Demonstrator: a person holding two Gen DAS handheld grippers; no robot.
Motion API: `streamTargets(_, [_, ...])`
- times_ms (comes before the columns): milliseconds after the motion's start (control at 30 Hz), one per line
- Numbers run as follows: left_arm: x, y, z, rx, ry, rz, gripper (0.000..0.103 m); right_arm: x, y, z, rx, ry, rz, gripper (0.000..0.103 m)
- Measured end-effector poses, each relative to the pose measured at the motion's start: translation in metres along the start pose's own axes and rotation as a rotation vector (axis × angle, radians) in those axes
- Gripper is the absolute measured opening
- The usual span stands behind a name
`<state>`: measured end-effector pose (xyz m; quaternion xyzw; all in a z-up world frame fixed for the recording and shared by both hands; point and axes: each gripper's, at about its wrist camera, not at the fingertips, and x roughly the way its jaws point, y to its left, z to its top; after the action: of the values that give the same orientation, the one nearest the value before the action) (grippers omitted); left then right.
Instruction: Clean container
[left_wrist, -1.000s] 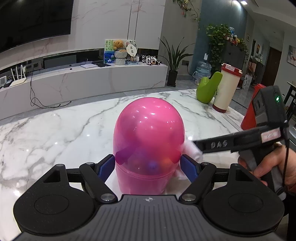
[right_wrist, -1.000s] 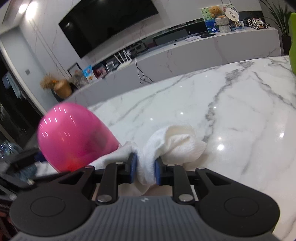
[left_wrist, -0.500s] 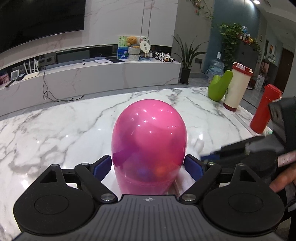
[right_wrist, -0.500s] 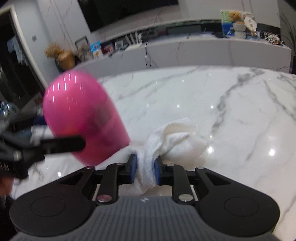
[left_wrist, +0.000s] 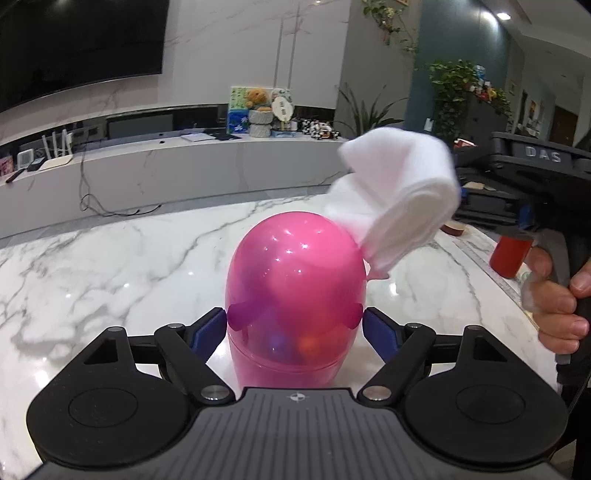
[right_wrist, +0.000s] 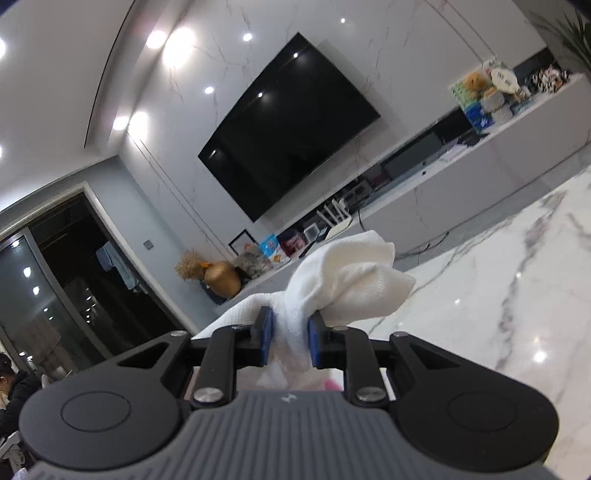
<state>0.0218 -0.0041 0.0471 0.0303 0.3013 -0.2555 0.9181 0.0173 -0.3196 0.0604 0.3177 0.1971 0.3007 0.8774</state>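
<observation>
Pink and glossy, the egg-shaped container (left_wrist: 295, 291) stands upright on the marble desk (left_wrist: 110, 266), held at its lower sides between the blue pads (left_wrist: 208, 328) of the left gripper (left_wrist: 294, 330), whose jaws stand fairly wide and press on both flanks; small coloured items show faintly through the translucent shell, though what they are cannot be told. Just beyond, the white cloth (left_wrist: 399, 199) now rides at the container's upper right shoulder, touching the dome near its crown, where a second ago it was rubbing low against the right side near the base. The right gripper (right_wrist: 290, 334) has risen and tilted upward with it, its jaws narrow and pinched on the bunched middle of the cloth, its own camera now showing wall and ceiling rather than the container. The person's right hand (left_wrist: 557, 299) grips the handle at the desk's right edge, with a red bottle (left_wrist: 511, 254) partly hidden behind it. The shift suggests the lower flank is finished and the wipe is moving to the top of the dome; the far side and left flank probably remain to be covered. Farther back run the long marble media shelf (left_wrist: 166, 162) with a teddy bear (left_wrist: 256, 99) and the dark television (right_wrist: 291, 122) on the wall.
</observation>
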Motion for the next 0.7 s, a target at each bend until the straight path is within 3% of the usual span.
streamTargets(300, [0.010,0.000,0.003,0.032,-0.007,-0.014,0.081,0.025,-0.017,-0.010,0.064,0.102,-0.108,0.023])
streamTargets(700, [0.014,0.000,-0.004,0.043,-0.026,-0.030,0.082,0.054,-0.026,-0.037,-0.077,0.298,-0.315,0.022])
